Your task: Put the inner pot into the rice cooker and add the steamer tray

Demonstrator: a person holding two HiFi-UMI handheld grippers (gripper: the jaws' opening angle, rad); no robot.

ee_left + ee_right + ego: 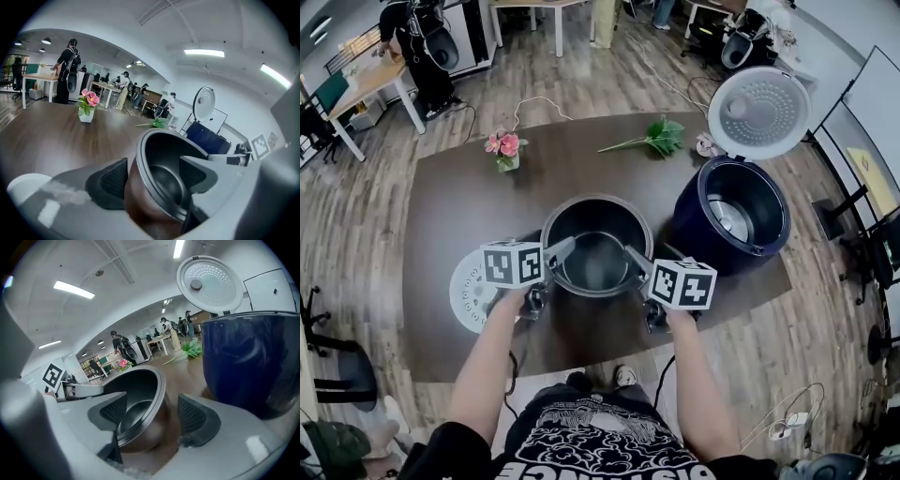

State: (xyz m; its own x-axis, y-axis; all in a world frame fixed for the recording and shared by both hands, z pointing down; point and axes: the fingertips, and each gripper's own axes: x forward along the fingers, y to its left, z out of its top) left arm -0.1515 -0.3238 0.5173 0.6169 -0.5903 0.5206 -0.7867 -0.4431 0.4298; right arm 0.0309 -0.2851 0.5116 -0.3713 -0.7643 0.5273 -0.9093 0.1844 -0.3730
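The dark metal inner pot (596, 202) stands on the brown table in front of me, empty. My left gripper (562, 252) straddles its left rim, one pad (110, 180) outside the wall and one inside, not pressing. My right gripper (637, 259) straddles the right rim the same way, with a gap showing at its outer pad (193, 416). The navy rice cooker (695, 228) stands to the right with its white lid (759, 112) swung up. The white perforated steamer tray (468, 296) lies flat on the table, left of my left gripper.
A small vase of pink flowers (506, 150) and a green leafy sprig (660, 137) lie on the far side of the table. A cable runs off the back edge. A person stands at a desk (364, 86) far behind, on the left.
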